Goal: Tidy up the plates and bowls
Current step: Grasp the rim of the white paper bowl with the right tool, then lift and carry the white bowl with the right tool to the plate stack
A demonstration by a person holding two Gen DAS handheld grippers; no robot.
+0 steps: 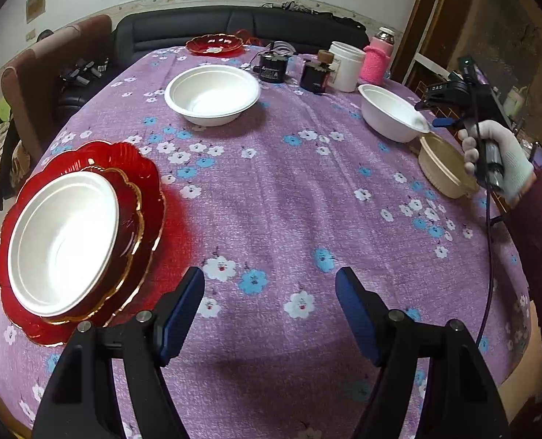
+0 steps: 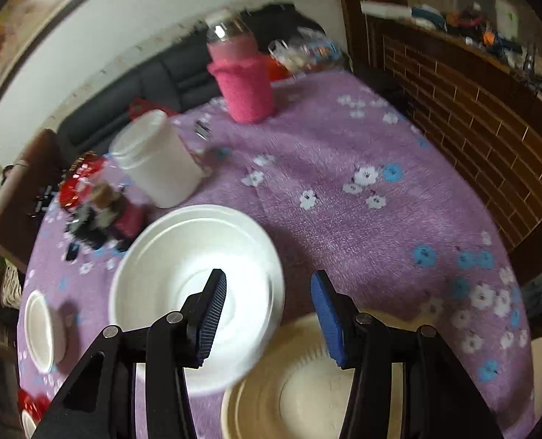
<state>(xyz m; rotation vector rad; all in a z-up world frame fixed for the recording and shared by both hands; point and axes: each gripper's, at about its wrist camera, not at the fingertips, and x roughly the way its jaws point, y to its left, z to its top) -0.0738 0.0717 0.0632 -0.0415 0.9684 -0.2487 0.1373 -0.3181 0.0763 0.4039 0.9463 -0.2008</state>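
On the purple flowered tablecloth (image 1: 271, 197), a white bowl (image 1: 64, 236) sits in a stack of two red scalloped plates (image 1: 142, 175) at the near left. My left gripper (image 1: 270, 292) is open and empty, just right of that stack. A second white bowl (image 1: 212, 93) stands mid-table. A third white bowl (image 1: 391, 117) and a beige bowl (image 1: 443, 168) sit at the right. My right gripper (image 2: 269, 289) is open; its left finger hangs over the white bowl (image 2: 183, 267), the rim is between the jaws, and the beige bowl (image 2: 292, 395) lies below.
At the far edge stand a red dish (image 1: 216, 44), dark jars (image 1: 272, 67), a white tub (image 1: 346, 66) and a pink-sleeved bottle (image 1: 377, 58). A brown chair (image 1: 47, 69) is at the left, a dark sofa (image 1: 241, 25) behind. A wooden cabinet (image 2: 472, 117) flanks the right.
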